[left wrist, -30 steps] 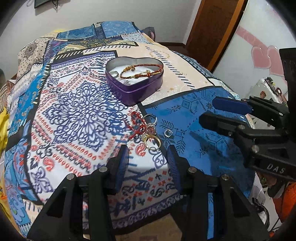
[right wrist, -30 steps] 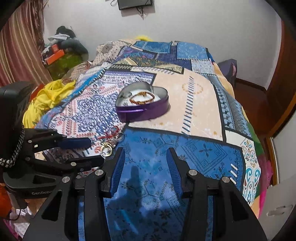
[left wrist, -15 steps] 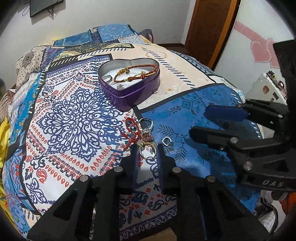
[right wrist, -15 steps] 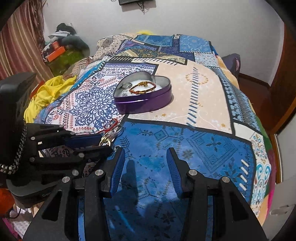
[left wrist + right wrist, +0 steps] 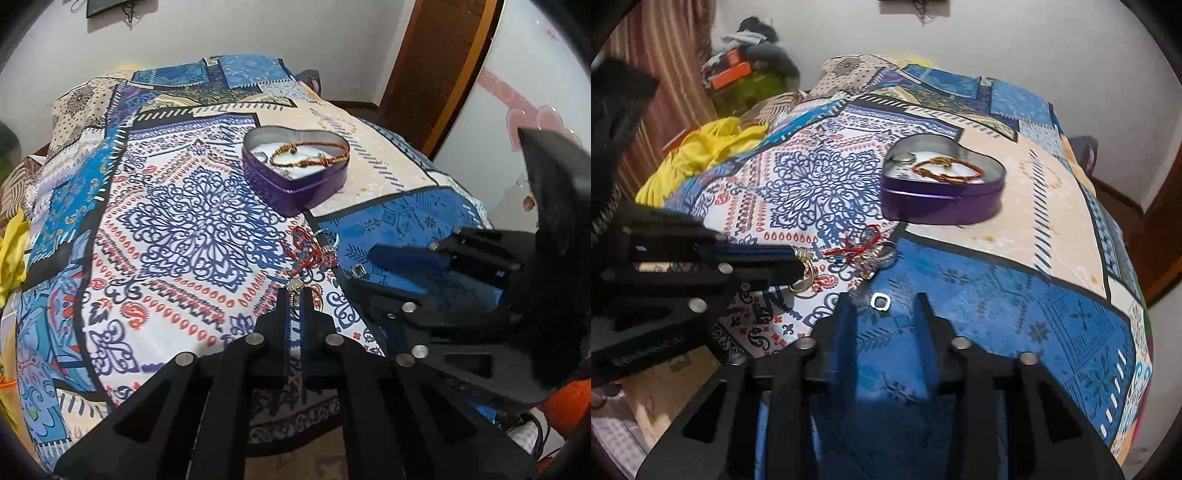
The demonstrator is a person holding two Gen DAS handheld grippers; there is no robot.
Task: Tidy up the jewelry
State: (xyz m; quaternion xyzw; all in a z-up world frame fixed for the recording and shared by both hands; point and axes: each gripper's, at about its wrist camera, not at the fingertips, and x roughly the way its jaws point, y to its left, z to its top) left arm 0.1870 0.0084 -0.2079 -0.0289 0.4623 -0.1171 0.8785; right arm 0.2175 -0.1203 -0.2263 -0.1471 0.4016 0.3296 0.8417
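Note:
A purple heart-shaped tin (image 5: pixel 295 184) stands on the patterned bedspread and holds an orange-red bracelet (image 5: pixel 310 155); it also shows in the right wrist view (image 5: pixel 942 203). My left gripper (image 5: pixel 294 295) is shut on a gold ring piece (image 5: pixel 295 286), which also shows at its tips in the right wrist view (image 5: pixel 805 258). A red cord bracelet (image 5: pixel 304 245) and a silver ring (image 5: pixel 328 236) lie just beyond it. A small silver ring (image 5: pixel 880 301) lies on the blue patch between the tips of my open right gripper (image 5: pixel 882 306).
The bedspread (image 5: pixel 177 229) covers the whole bed. Yellow cloth (image 5: pixel 701 147) lies at the bed's left side. A wooden door (image 5: pixel 436 66) and a white cabinet with pink hearts (image 5: pixel 524 110) stand to the right.
My left gripper moved forward and closed on the gold ring piece. My right gripper moved left toward the small silver ring and stayed open.

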